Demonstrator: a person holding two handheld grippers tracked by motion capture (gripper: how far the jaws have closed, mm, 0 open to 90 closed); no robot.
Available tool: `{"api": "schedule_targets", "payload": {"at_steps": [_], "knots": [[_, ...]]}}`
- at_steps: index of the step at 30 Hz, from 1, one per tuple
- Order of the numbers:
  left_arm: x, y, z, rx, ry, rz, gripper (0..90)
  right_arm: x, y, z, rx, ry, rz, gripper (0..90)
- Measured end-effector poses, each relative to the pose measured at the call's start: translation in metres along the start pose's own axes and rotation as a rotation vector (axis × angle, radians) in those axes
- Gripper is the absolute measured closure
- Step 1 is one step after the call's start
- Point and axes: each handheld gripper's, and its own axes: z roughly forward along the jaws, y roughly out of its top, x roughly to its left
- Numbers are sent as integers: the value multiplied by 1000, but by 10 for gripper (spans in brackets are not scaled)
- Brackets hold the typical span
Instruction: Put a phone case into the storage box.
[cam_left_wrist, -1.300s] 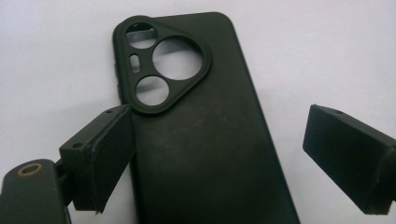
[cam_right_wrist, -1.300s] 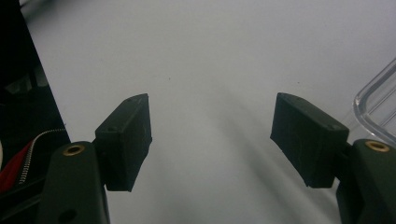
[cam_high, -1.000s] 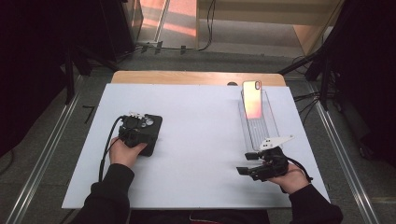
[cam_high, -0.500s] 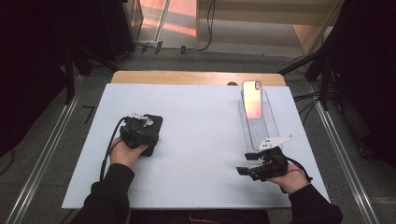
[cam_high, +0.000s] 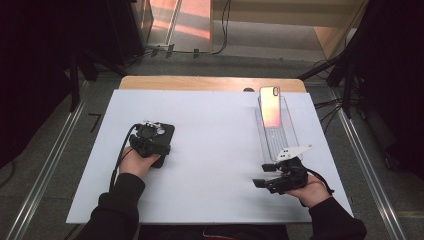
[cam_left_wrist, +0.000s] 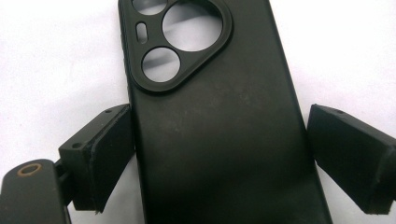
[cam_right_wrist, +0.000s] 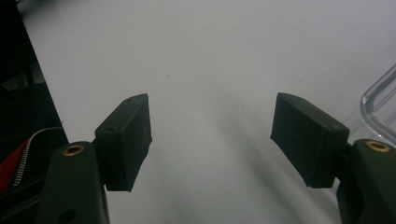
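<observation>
A white table (cam_high: 210, 165) holds a black phone case (cam_left_wrist: 219, 130), matte and smooth, lying back up on the left side, its raised camera cut-outs at the far end. No writing can be read on it. The left gripper (cam_high: 148, 146) straddles the case, one pad against its edge, the other just clear, so it is released. On the right lies a clear plastic tray (cam_high: 287, 137) with a phone (cam_high: 270, 106) propped at its far end. The right gripper (cam_high: 280, 179) rests near the tray, pointing across the table, jaws apart and holding nothing.
</observation>
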Motion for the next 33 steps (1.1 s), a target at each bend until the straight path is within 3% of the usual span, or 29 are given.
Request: {"api": "schedule_targets", "payload": {"at_steps": [10, 20, 26, 33], "knots": [[2, 4, -2, 29, -6, -11, 137, 0, 0, 0, -2, 2, -2, 267], [9, 5, -7, 30, -57, -20, 159, 1, 0, 0, -11, 6, -8, 267], [7, 6, -13, 9, -77, -10, 162, 1, 0, -1, -15, 7, -10, 266], [6, 9, -27, -28, -144, 5, 161, 2, 1, -2, -43, 7, -14, 263]]}}
